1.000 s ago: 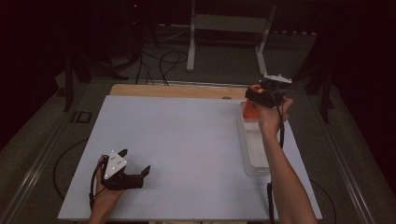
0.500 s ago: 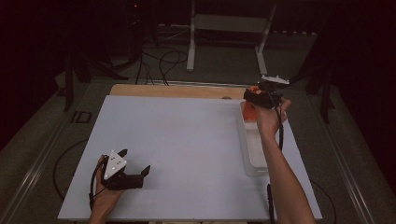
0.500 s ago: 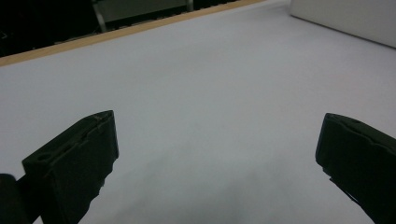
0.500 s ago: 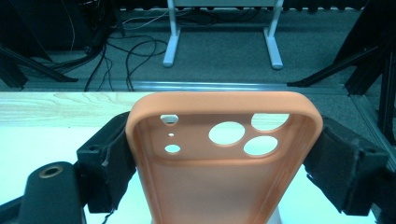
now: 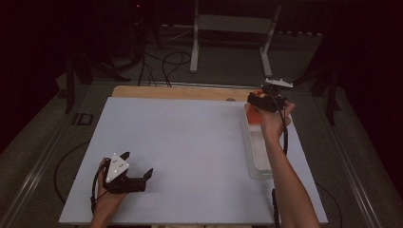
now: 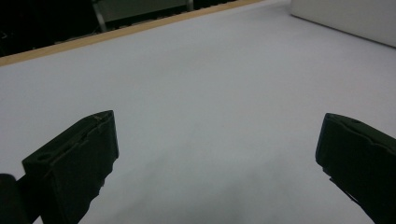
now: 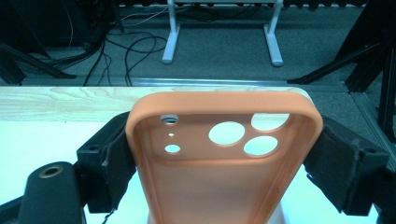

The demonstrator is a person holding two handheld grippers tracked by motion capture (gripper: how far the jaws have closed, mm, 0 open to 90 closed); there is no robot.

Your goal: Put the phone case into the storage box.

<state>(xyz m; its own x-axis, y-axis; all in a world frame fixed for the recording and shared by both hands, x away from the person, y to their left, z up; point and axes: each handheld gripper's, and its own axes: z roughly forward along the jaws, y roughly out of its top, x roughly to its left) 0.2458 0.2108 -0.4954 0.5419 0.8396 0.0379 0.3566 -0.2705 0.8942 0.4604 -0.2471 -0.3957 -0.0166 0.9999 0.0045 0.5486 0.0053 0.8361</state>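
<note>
Fingers clamp orange phone case, camera holes up.

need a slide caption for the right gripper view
Orange phone case clamped by its sides in the right hand-held gripper.

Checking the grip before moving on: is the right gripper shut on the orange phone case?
Shut on it: both jaws of the right gripper press the orange phone case by its two long sides.

The tabletop is big, flat and white — a strip of light wood runs along its far edge. A long white tray lies on its right side.
</note>
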